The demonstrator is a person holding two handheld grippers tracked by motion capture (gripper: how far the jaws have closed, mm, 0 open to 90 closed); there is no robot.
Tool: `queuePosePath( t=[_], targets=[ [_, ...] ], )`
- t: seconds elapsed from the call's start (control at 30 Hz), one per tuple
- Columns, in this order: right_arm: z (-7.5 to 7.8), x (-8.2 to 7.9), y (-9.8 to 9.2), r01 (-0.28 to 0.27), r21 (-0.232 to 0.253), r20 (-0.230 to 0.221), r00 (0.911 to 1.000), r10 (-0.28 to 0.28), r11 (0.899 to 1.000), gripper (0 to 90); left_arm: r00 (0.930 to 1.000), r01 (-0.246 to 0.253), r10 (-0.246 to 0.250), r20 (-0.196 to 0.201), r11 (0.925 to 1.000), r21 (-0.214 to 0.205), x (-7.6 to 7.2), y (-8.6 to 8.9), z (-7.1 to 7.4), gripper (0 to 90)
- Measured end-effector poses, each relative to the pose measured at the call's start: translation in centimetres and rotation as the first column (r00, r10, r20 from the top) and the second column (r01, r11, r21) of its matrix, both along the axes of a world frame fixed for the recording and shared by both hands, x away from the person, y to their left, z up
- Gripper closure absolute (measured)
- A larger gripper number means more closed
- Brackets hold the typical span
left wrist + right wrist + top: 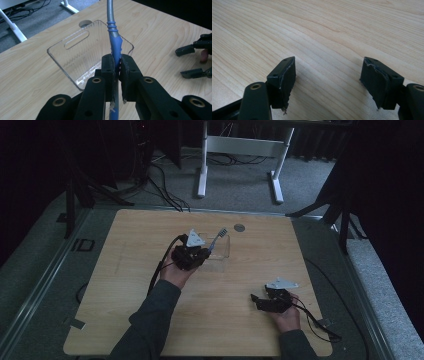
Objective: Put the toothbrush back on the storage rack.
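Black jaws of the left gripper (pixel 115 72) stand nearest in the left gripper view, closed tight on the blue handle of a utensil (pixel 114 45). That handle runs straight out between the pads along the gripper's own line, its long axis pointing away from the hand; past the blue grip it continues as a ridged grey metal shaft. In the high view the utensil's far end (pixel 219 237) rises at a slant, up and away from the left gripper (pixel 200 251), with a small ribbed head at the tip.

Largest item: the wooden table (pixel 150 320), under both grippers. Next: a clear plastic tray (pixel 75 40) with a slot handle in one wall, lying directly ahead of and below the left gripper's jaws; the utensil's shaft crosses above it. A round hole (pixel 239 227) in the tabletop lies beyond the tray.

The right gripper (pixel 328 82) rests low over bare wood, jaws spread wide apart with nothing between them. In the high view it (pixel 256 301) sits well apart from the left gripper, toward the near right corner.
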State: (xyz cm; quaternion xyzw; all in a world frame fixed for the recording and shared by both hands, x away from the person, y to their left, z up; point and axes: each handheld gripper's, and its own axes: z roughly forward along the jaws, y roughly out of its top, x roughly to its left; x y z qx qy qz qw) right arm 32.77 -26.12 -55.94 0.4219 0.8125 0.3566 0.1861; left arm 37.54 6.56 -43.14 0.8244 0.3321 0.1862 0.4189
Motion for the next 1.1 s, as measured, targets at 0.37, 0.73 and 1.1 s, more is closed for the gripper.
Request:
queuePosePath(
  t=[0.37, 0.73, 1.1],
  targets=[
    [0.0, 0.0, 0.0, 0.0, 0.0, -0.001, 1.0, 0.0, 1.0, 27.9, 0.9997, -0.002, 0.003, 0.025, 0.9991, -0.041, 0.1, 0.2, 0.4, 81.9],
    [0.0, 0.0, 0.0, -0.001, 0.0, 0.0, 1.0, 0.001, 1.0, 27.9, 0.9996, -0.004, 0.006, 0.029, 0.9986, -0.052, 0.5, 0.4, 0.8, 81.9],
    [0.0, 0.0, 0.0, -0.002, -0.002, 0.001, 1.0, 0.002, 1.0, 27.9, 0.9995, -0.009, 0.012, 0.028, 0.9966, -0.082, 0.8, 0.4, 1.1, 81.9]
  ],
)
